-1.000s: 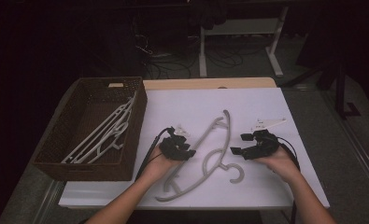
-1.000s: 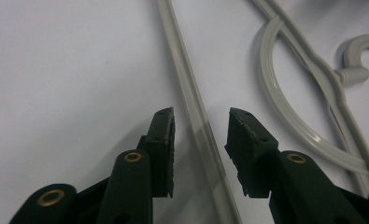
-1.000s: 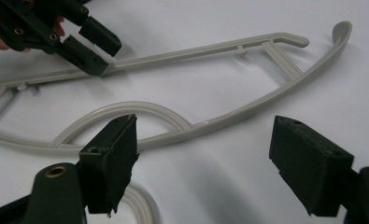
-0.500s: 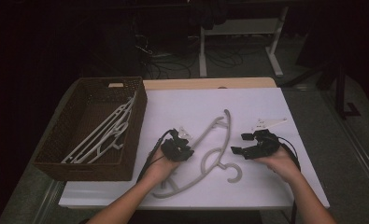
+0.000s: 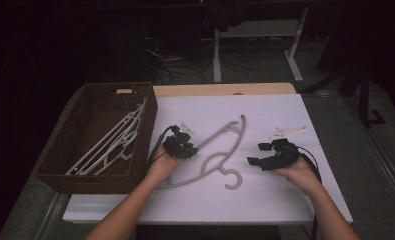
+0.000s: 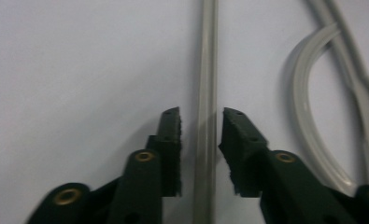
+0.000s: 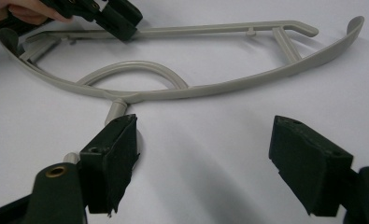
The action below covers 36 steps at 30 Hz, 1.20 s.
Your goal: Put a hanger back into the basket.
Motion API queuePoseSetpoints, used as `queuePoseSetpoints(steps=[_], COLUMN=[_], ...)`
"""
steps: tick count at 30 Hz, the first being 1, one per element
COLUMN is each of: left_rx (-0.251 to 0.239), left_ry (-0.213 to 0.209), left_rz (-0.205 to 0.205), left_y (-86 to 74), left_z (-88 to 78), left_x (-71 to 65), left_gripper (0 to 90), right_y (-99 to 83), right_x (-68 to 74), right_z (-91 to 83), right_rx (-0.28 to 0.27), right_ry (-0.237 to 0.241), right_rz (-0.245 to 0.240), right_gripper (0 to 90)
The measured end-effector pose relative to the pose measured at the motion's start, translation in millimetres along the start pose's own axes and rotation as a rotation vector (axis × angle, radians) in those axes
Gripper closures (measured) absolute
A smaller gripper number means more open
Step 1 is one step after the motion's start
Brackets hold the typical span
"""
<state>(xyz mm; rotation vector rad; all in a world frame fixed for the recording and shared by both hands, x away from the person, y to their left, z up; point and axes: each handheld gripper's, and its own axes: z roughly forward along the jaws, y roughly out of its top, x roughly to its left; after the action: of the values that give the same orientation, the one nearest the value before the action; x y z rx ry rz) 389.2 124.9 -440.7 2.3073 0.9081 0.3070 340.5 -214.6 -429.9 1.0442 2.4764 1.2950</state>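
Note:
A grey plastic hanger [image 5: 215, 136] lies flat on the white table cover, its hook pointing toward me. My left gripper [image 5: 185, 147] straddles the hanger's straight bar [image 6: 205, 56]. Its jaws [image 6: 202, 116] have just been opening, and a thin gap shows beside each pad. My right gripper [image 5: 255, 154] rests on the cover to the right of the hook. It stands wide open [image 7: 205, 128] with nothing between its pads. The hanger [image 7: 229, 81] lies just beyond it, and the left gripper [image 7: 121, 23] shows at the far end.
A brown wicker basket [image 5: 147, 125] stands at the table's left with several pale hangers [image 5: 110, 145] inside. The white cover [image 5: 265, 200] reaches the near edge. Behind the table are dark floor, cables and a desk frame.
The left gripper has shifted a little away from me and toward the basket. The hanger slid that way with it. The right gripper has stayed put.

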Motion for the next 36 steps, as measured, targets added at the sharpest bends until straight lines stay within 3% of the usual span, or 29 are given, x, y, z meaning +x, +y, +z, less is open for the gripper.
queuePoseSetpoints(steps=[3, 6, 13, 18, 25, 30, 36], left_rx=[-0.047, -0.078, -0.091, -0.076, -0.039, 0.0, -0.012], left_ry=[-0.011, -0.069, -0.146, -0.178, -0.167, -0.137, -0.139], left_rz=[-0.009, -0.014, 0.037, 0.078, 0.135, 0.192, 0.21], left_y=[2.6, 5.7, 8.4, 8.3, 5.5, 2.7, 0.3], left_z=[-9.8, -16.0, -17.1, -4.4, 13.4, 23.5, 22.1], left_x=[-4.6, -13.5, -38.2, -50.6, -60.0, -64.8, -64.6], left_gripper=[58.0, 49.6, 40.1, 31.7, 23.4, 23.7, 27.6], right_y=[0.0, 0.1, 0.1, -0.4, -1.1, -1.4, -1.8], right_x=[0.0, 0.2, 0.9, 0.5, 0.0, -0.5, -1.1], right_z=[0.1, 0.4, -0.3, 0.0, -0.8, -0.8, -1.8], right_rx=[0.001, 0.0, -0.004, -0.002, 0.0, -0.002, -0.003], right_ry=[0.0, 0.001, 0.004, 0.004, 0.005, 0.008, 0.004], right_rz=[0.001, -0.002, -0.005, -0.004, -0.003, -0.002, 0.005], right_gripper=[23.0, 23.0, 26.6, 26.6, 27.0, 27.4, 28.0])
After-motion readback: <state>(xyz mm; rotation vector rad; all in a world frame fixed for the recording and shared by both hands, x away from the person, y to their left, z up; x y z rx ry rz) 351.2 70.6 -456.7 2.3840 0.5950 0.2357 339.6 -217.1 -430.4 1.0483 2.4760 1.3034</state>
